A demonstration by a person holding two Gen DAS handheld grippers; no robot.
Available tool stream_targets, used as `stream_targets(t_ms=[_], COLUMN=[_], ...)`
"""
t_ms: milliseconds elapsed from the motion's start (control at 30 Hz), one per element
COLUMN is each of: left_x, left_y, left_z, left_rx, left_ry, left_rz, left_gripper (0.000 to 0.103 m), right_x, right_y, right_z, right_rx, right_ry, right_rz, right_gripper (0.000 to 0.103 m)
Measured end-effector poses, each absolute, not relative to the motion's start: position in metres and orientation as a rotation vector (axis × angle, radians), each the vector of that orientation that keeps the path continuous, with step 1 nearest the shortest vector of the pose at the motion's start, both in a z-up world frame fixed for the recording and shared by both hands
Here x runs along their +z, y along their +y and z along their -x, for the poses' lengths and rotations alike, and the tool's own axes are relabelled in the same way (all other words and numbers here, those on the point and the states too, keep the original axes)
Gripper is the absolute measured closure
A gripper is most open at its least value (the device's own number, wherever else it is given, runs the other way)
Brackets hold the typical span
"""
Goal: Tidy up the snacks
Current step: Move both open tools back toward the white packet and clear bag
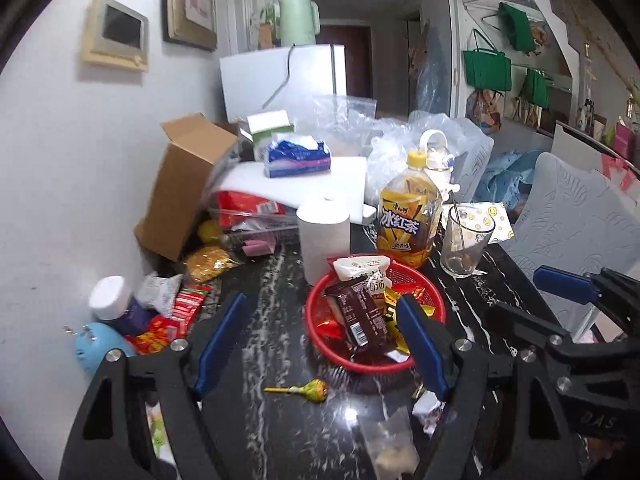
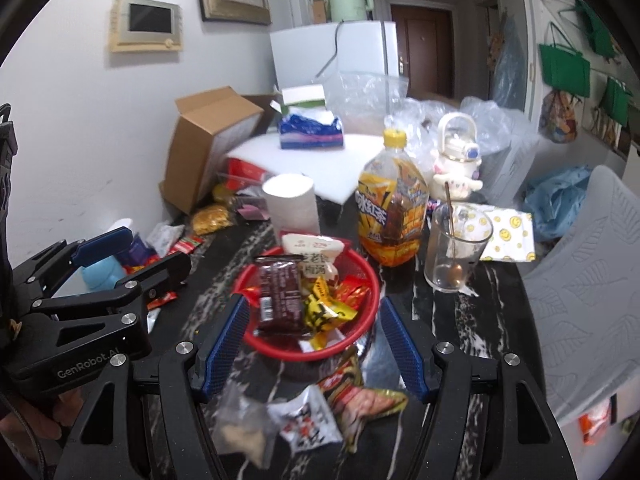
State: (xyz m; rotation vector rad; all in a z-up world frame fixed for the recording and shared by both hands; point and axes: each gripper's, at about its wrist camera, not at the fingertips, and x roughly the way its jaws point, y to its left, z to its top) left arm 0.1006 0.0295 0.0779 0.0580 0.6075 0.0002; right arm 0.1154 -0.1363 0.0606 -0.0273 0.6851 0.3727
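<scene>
A red basket on the black marble table holds a brown wrapped bar, a white packet and small yellow and red sweets. My left gripper is open and empty, just before the basket's near left rim; it also shows at the left of the right wrist view. My right gripper is open and empty over the basket's near rim. A lollipop lies before the basket. Loose snack packets lie near me.
An iced tea bottle, a glass with a spoon and a paper roll stand behind the basket. A cardboard box, more snacks and a blue item crowd the left. A chair stands right.
</scene>
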Motion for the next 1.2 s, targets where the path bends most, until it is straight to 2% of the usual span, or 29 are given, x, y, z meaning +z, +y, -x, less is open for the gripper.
stream_targets(t_ms=[467,1200], left_x=[0.075,-0.012], left_y=[0.029,0.013], left_z=[-0.032,0.020], left_rx=[-0.022,-0.065], left_ry=[0.586,0.709], left_rz=[-0.062,0.000], left_gripper=[0.027,0.027], right_x=[0.071,-0.014], right_y=[-0.130,-0.155], right_z=[-0.034,0.028], right_rx=[0.406,0.366], right_ry=[0.632,0.774], right_rz=[0.053,-0.002], right_gripper=[0.034,0.034])
